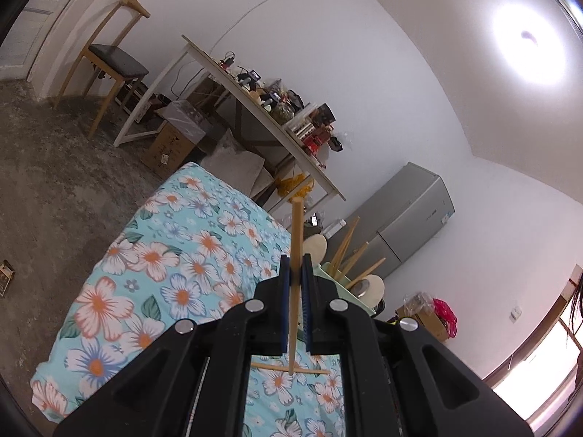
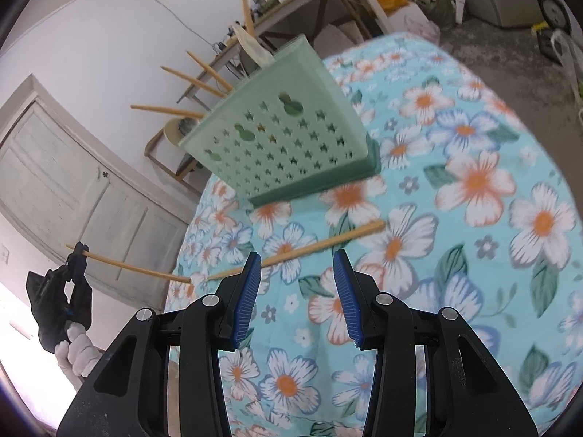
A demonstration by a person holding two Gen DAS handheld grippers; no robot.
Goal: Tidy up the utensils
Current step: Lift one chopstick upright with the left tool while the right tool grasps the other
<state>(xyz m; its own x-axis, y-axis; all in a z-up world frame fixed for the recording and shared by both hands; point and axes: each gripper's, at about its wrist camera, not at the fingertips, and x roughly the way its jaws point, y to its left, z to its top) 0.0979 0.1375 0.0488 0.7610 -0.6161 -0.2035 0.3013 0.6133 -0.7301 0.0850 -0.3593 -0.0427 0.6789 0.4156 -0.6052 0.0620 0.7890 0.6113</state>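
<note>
Clenched jaws on your left gripper (image 1: 296, 266) pinch a wooden chopstick (image 1: 296, 273) between the blue pads (image 1: 284, 302). In the left wrist view the stick runs up toward twelve o'clock past the fingertips, and its lower end pokes out behind the pads. Your left gripper is raised off the bench, pointing only slightly downward, with the room wall ahead of it. In the right wrist view that same gripper (image 2: 77, 251) shows at nine o'clock, held by a white-gloved hand (image 2: 78, 351), the chopstick (image 2: 135, 266) sticking out sideways toward the bench edge.

Your right gripper (image 2: 297, 258) tilts down over the floral tablecloth (image 2: 473, 182). Its jaws stand parted and grasp nothing. A second chopstick (image 2: 320, 242) lies flat on the cloth just beyond the fingertips, slanting from seven o'clock up to two o'clock; in the left wrist view it shows low between the arms (image 1: 291, 368).

At twelve o'clock from your right gripper stands the green utensil holder (image 2: 288, 138), perforated with small cut-outs. Several chopsticks (image 2: 196, 82) and a pale spoon (image 2: 255, 49) lean out of its top. From the left wrist view the holder (image 1: 346, 287) sits at two o'clock, just beside the fingertips.
</note>
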